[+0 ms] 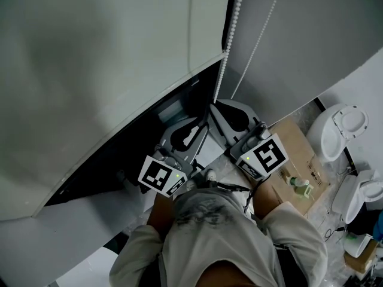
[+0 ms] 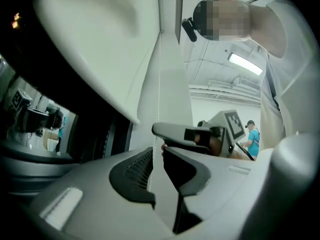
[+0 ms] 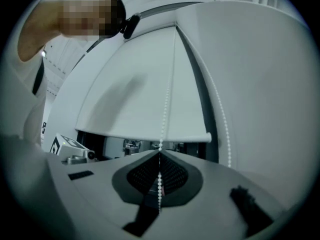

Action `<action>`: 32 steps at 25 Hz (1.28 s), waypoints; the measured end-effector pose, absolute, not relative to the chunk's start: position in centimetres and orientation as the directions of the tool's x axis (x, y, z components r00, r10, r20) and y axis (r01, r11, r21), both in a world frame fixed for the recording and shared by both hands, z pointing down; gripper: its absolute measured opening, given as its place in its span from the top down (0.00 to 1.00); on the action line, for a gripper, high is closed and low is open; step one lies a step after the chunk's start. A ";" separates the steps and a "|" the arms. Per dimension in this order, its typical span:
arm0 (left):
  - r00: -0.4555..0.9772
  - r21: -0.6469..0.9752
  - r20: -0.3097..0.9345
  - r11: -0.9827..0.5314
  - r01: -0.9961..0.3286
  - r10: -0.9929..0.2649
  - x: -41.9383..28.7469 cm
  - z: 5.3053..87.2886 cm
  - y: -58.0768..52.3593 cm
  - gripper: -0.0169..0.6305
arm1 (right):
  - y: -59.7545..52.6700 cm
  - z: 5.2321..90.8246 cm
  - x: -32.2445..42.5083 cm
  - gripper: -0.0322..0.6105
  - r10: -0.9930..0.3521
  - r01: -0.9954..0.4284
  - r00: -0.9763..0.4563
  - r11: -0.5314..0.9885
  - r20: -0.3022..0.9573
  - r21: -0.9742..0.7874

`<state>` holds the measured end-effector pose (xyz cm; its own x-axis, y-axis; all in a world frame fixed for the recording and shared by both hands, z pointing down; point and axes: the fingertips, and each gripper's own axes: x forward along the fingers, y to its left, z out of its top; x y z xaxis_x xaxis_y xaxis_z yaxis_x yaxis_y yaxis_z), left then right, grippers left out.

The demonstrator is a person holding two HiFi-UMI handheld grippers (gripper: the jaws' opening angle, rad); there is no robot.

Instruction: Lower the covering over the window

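A white roller blind covers the upper window; dark glass shows under its bottom rail. A white bead chain hangs along the blind's right edge, and a second strand hangs to its right. My right gripper is shut on the chain, which runs straight up from its jaws. Just below and left of it is my left gripper. In its own view the left gripper has its jaws apart; the chain passes through the gap without being pinched.
A white wall stands right of the window. Lower right, a cardboard box carries a green bottle, beside white fixtures. In the left gripper view a person in a blue shirt stands far off.
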<state>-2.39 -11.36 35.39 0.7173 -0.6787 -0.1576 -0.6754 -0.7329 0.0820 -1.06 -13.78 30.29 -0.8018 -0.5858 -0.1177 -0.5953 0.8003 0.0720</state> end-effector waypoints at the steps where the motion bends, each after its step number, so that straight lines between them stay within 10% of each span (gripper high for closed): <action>1: 0.715 0.073 -0.169 -0.732 -0.677 -0.678 -2.5 34.7 -11.3 0.86 | -13.6 30.5 -1.0 0.92 -0.585 -0.594 -0.802 0.802 -0.120 0.058; 32: 0.712 -0.049 -0.253 -0.727 -0.685 -0.655 -1.2 27.3 -13.6 0.84 | -11.7 43.9 -3.5 0.92 -0.526 -0.543 -0.833 0.836 0.168 -0.075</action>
<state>-1.21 -13.65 27.31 0.7125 -0.6547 -0.2525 -0.6852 -0.7267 -0.0492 -3.46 -11.74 43.94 -0.8335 -0.5263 0.1684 -0.5431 0.8363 -0.0746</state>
